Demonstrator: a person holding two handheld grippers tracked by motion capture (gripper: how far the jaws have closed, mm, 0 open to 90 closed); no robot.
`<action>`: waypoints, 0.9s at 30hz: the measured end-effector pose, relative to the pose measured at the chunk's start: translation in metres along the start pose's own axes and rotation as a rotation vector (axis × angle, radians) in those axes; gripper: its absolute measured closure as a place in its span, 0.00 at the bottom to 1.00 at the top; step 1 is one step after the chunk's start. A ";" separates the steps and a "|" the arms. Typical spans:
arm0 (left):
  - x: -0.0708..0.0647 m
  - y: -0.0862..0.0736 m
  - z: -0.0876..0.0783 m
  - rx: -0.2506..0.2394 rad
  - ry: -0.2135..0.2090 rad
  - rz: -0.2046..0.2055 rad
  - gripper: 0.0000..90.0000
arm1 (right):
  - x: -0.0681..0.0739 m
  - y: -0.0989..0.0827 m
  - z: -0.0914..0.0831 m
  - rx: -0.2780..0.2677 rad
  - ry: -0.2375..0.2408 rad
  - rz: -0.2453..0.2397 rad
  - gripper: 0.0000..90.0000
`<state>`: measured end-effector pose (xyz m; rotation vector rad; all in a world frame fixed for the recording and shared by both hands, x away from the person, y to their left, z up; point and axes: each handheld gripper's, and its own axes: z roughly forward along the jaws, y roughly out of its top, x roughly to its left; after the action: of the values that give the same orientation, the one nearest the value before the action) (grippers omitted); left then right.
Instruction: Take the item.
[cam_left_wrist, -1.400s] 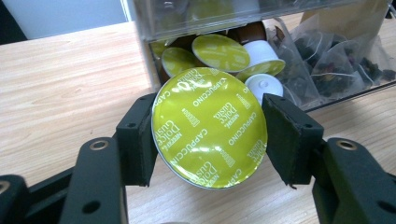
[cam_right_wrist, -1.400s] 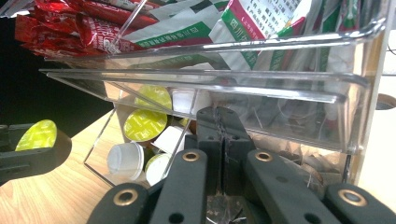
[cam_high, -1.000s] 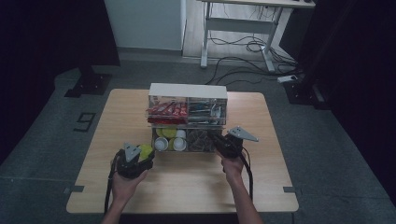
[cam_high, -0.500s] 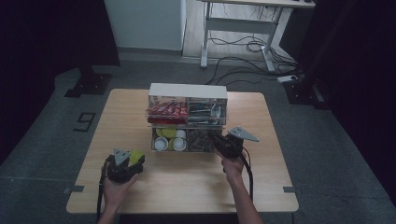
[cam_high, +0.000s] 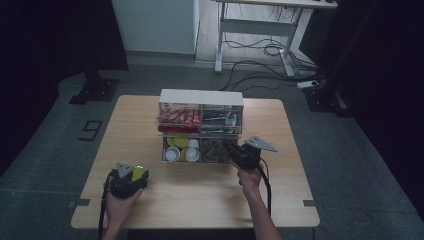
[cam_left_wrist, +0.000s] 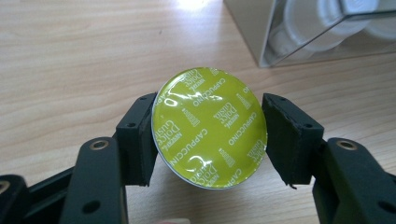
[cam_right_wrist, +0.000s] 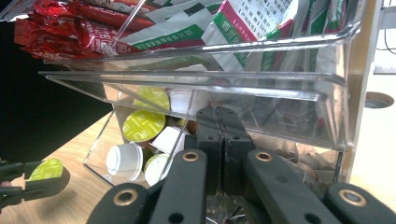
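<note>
**Capsule leaves the organiser, comes down to the table edge**

The left gripper (cam_high: 131, 176), clamped on a lime-green coffee capsule (cam_left_wrist: 208, 127), now sits at the lower left of the high view, low over the bare wood of the table (cam_high: 200, 195); a second ago it hovered right beside the clear organiser (cam_high: 201, 125), and it has since drawn back toward the person and sunk. That suggests one capsule has been picked from the lower tray and is about to be set down, apart from the stock. In the left gripper view both black pads press the capsule's rim, its foil face turned up to the camera, and the organiser's corner lies at the upper right. The left hand (cam_high: 119, 202) grips the tool from below, forearm rising from the bottom edge. Farther in, the right gripper (cam_high: 240, 152) has not moved: its jaws are together at the front of the lower tray, possibly nipping its wall, though glare blurs that. More capsules (cam_right_wrist: 142, 125) remain inside.
</note>
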<state>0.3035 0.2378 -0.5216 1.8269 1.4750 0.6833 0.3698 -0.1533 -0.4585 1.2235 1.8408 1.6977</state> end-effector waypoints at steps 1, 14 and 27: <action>0.001 -0.001 0.001 0.003 0.004 -0.001 0.45 | 0.000 0.000 0.000 0.000 0.001 0.001 0.98; 0.006 -0.007 0.014 0.055 0.016 -0.021 0.44 | 0.000 0.000 0.000 -0.001 0.002 0.001 0.98; 0.004 -0.001 0.003 0.000 -0.028 -0.015 0.27 | -0.001 0.000 -0.001 0.000 0.003 0.000 0.98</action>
<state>0.3059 0.2410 -0.5237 1.8160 1.4690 0.6483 0.3697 -0.1540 -0.4587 1.2219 1.8420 1.7006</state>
